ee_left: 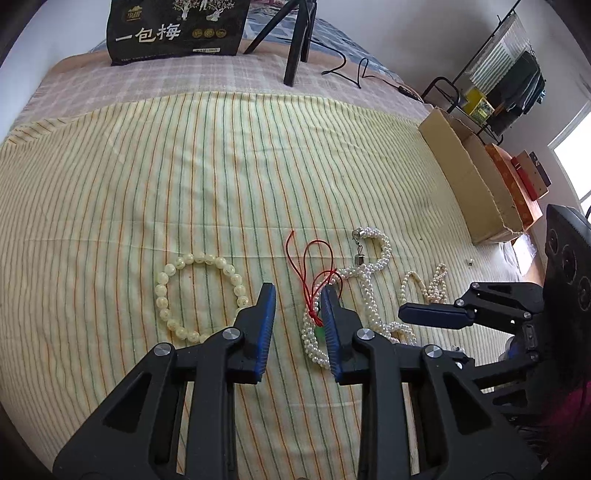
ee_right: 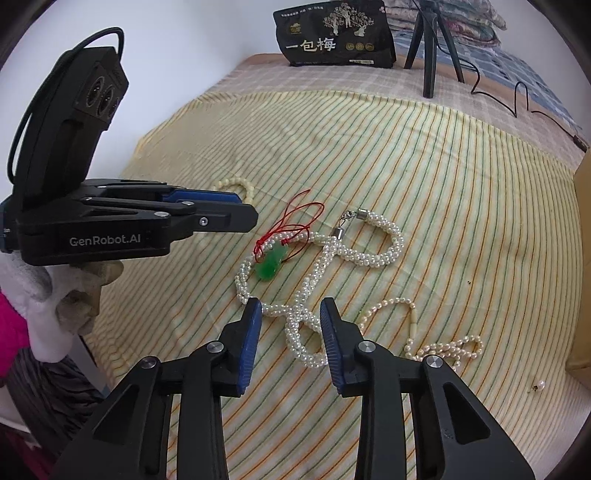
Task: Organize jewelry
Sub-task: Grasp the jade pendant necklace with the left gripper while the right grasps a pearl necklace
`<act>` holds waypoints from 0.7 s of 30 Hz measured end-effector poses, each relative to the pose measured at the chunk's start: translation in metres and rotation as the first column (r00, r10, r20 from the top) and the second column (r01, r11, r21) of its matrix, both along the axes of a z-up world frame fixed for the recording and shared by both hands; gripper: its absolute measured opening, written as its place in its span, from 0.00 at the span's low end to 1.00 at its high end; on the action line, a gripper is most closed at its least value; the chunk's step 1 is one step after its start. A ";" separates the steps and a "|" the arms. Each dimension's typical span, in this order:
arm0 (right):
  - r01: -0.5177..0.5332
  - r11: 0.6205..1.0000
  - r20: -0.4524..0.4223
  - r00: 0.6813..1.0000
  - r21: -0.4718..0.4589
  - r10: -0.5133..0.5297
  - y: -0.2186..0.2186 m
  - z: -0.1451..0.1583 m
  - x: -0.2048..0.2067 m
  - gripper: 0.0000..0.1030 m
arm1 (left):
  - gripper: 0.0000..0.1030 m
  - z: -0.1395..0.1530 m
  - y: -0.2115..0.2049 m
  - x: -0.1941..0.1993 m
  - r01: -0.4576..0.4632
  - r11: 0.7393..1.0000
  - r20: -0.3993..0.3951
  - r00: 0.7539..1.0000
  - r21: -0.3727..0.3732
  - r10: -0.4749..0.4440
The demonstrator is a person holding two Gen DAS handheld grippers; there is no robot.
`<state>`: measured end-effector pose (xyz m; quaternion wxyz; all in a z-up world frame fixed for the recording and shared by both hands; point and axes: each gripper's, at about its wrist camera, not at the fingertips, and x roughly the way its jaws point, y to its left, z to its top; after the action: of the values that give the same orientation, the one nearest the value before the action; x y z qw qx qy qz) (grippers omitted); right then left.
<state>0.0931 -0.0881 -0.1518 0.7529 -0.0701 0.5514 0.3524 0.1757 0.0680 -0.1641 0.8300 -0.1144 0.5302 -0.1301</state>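
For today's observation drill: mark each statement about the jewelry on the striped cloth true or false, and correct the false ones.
1. The green pendant hangs on a red cord. True.
2. The bead bracelet is tangled with the pearl rope. False: it lies apart, by itself.
3. The right gripper has pearl strands between its jaws. True.
4. The black bag lies flat. False: it stands upright.

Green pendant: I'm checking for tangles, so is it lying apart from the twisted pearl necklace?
No: in the right wrist view the green pendant lies against the twisted pearl necklace, its red cord crossing the pearls.
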 end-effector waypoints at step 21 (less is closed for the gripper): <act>0.019 1.000 -0.022 1.000 -0.012 -0.019 0.007 -0.017 0.010 0.28 | 0.11 -0.027 -0.017 0.032 -0.012 0.996 -0.030 0.999 0.089 0.015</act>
<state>0.1035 -0.0815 -0.1684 0.7496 -0.0654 0.5625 0.3426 0.2076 0.0510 -0.1916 0.8269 -0.0830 0.5473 -0.0990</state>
